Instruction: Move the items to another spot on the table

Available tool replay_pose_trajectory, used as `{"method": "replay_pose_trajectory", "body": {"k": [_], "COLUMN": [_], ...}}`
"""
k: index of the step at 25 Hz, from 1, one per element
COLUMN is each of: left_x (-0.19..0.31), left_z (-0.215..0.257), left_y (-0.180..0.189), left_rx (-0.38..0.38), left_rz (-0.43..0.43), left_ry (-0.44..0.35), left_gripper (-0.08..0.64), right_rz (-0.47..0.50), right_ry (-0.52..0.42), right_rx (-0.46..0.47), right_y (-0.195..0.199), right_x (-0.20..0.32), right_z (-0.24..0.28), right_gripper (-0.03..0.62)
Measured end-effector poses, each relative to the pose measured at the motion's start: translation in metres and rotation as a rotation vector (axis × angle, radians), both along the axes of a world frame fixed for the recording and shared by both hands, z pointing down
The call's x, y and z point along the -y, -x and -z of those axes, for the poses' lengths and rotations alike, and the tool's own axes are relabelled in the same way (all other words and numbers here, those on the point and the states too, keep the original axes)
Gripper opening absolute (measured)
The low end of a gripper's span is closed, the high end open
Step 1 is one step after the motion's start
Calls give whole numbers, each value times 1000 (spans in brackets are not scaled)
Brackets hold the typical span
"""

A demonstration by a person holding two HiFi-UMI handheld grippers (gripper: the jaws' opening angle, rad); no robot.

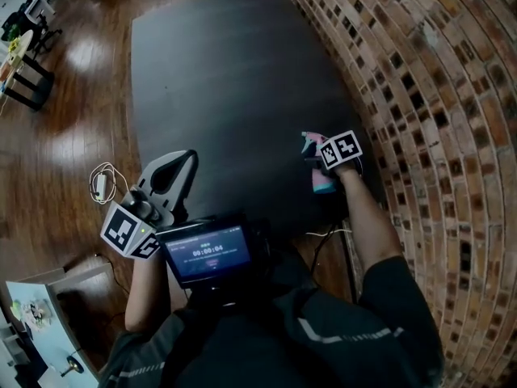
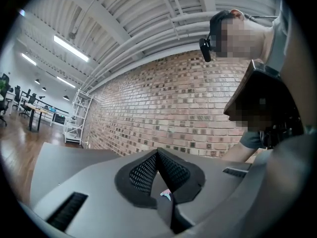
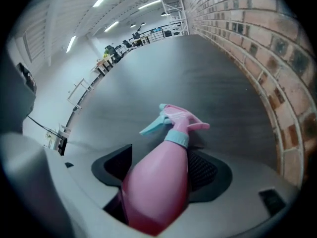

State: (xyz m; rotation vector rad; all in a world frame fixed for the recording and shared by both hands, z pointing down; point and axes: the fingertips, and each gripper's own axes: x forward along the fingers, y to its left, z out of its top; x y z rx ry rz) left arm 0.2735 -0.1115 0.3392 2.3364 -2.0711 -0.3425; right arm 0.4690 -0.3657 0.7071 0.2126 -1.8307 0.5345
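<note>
A pink spray bottle (image 3: 158, 182) with a light blue trigger and collar lies between the jaws of my right gripper (image 3: 163, 168), nozzle pointing away over the dark table (image 3: 198, 78). Both pads sit against its body, so the gripper is shut on it. In the head view the same bottle (image 1: 321, 176) and right gripper (image 1: 317, 165) are near the table's front right corner. My left gripper (image 1: 182, 162) hovers at the front left edge of the table (image 1: 226, 71). In its own view the left gripper (image 2: 157, 155) points up at the brick wall, shut and empty.
A brick wall (image 1: 420, 95) runs along the table's right side. A white cable (image 1: 103, 183) lies on the wooden floor to the left. A small screen (image 1: 208, 253) hangs at the person's chest. Desks and chairs (image 1: 24, 39) stand far left.
</note>
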Motion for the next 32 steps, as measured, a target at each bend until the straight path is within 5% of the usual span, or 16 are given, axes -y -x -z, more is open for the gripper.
{"method": "replay_pose_trajectory", "body": {"k": [9,18,26,32], "left_x": [-21,-57,-121,-188], "left_z": [-2,7,6,4], "left_y": [5,10,28,57], "left_rx": [-2,14,2,-3], "left_rz": [20,58,142,210], "left_ry": [10,23,42,49], "left_gripper": [-4,-4,-3,-4], "right_rz": [-54,-121,-12,107], "right_ry": [-39,-94,-174,-214], "right_rx": [45,197,468,590], "right_y": [0,7,81,149], "right_x": [2,-9,-69,-137], "right_z": [4,41,142,198], "right_gripper": [337,334,334,334]}}
